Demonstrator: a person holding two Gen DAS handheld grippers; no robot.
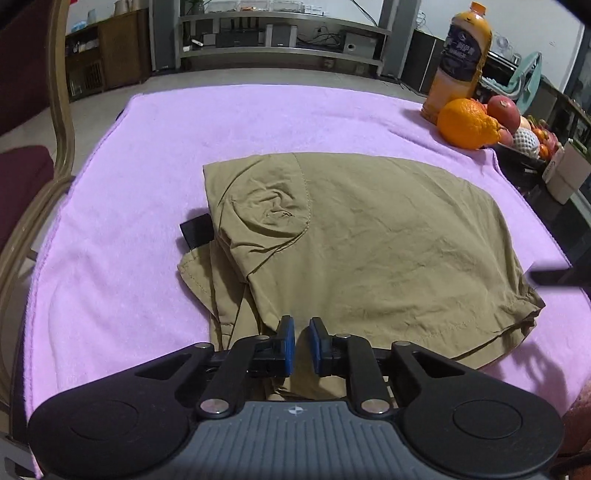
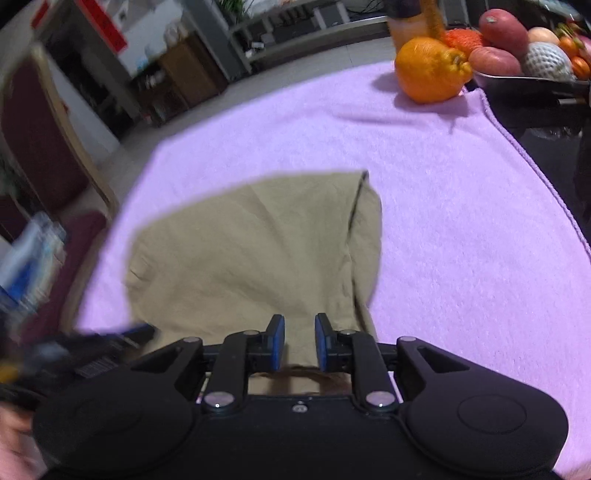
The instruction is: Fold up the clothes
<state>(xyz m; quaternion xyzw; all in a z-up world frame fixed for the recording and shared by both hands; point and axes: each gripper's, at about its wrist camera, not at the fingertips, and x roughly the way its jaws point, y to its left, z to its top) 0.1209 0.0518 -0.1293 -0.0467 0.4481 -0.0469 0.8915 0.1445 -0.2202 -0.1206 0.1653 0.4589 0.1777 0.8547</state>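
Left hand-held gripper [image 1: 301, 341], right hand-held gripper [image 2: 299, 341]: both slightly parted, empty, low over khaki garment [image 1: 369, 236].

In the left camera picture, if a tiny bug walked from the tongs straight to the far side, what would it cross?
Left tongs → tan folded clothes → purple towel → grey floor → metal shelf.

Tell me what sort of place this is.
Probably a home living or dining room: a table under a purple towel, fruit beside a juice bottle, a dining chair, and a media shelf behind.
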